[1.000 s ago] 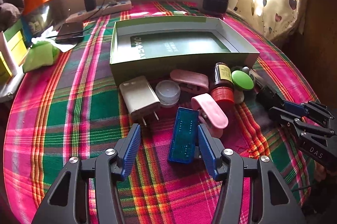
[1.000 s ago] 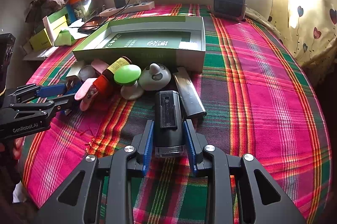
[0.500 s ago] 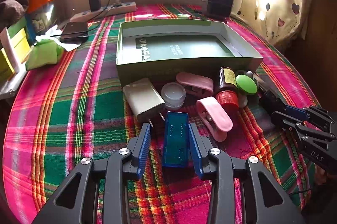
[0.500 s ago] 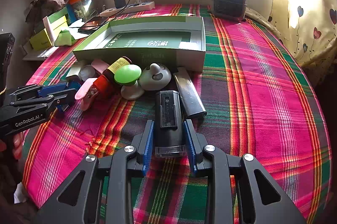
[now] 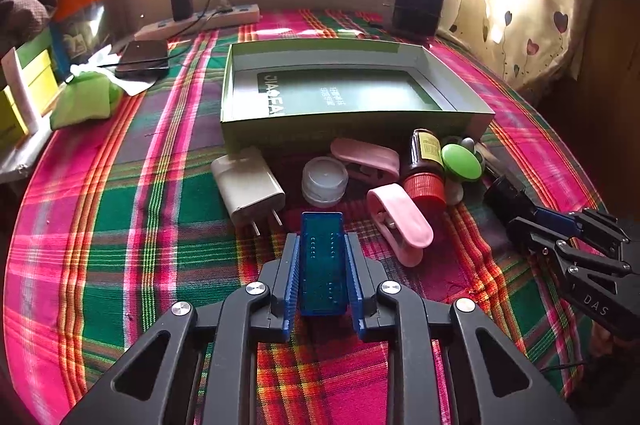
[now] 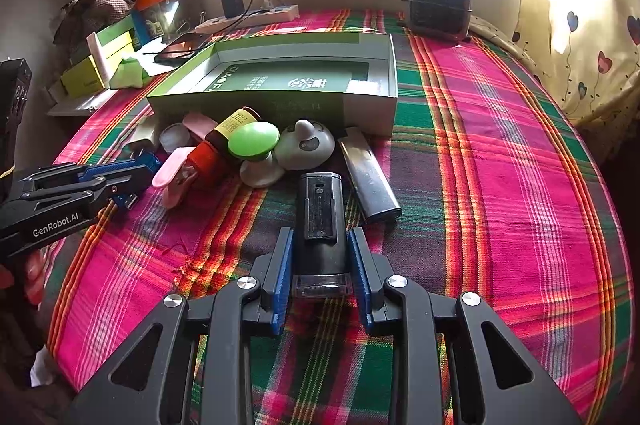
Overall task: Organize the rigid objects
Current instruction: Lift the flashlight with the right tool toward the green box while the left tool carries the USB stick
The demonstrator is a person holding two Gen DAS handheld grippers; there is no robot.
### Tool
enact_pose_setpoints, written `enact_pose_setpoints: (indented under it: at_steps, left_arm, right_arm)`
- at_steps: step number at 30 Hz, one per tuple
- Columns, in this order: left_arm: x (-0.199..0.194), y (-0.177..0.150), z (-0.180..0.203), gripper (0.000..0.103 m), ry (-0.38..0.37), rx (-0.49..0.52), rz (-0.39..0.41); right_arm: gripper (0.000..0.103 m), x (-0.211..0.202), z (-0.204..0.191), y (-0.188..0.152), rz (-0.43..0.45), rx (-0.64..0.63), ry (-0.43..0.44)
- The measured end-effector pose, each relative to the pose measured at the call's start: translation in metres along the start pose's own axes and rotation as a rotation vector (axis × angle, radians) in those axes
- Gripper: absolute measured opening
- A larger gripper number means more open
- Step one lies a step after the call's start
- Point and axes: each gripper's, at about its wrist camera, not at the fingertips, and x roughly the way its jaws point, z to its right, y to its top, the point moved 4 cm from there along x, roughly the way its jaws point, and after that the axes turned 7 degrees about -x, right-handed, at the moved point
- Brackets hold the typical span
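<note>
A big surface with a pink and green checked cloth is carrying everything. Near its middle an open green box is sitting with nothing inside it — only printed writing on its floor. Behind the box a dark little heater is standing by the window wall, and a white power strip is lying to the left with a black charger plugged into it.

A heap of small things is lying just in front of the box. A white wall plug is lying on the left of the heap, prongs pointing this way. Next to it a small white jar is sitting, then two pink clips, a brown bottle with a red cap lying on its side, and a green round knob. In the right wrist view a grey round toy is resting against the box wall, and a long grey stick is lying beside it.

The left gripper is squeezing a blue see-through block — both pads are pressing on its sides, and the block is lying on the cloth just near the plug. The right gripper is clamping a black bike light, which is lying flat on the cloth in front of the heap.
</note>
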Motion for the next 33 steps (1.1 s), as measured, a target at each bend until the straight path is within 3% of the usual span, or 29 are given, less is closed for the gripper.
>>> enact_pose_setpoints:
  at_steps: [18, 33]
  left_arm:
    - [-0.021, 0.008, 0.001, 0.021, -0.011, -0.007, 0.034]
    - [-0.028, 0.054, 0.001, 0.021, -0.014, -0.004, 0.093]
  right_arm:
    - [0.029, -0.018, -0.003, 0.009, 0.057, -0.006, 0.006]
    - [0.029, -0.023, 0.011, 0.048, 0.106, -0.012, -0.015]
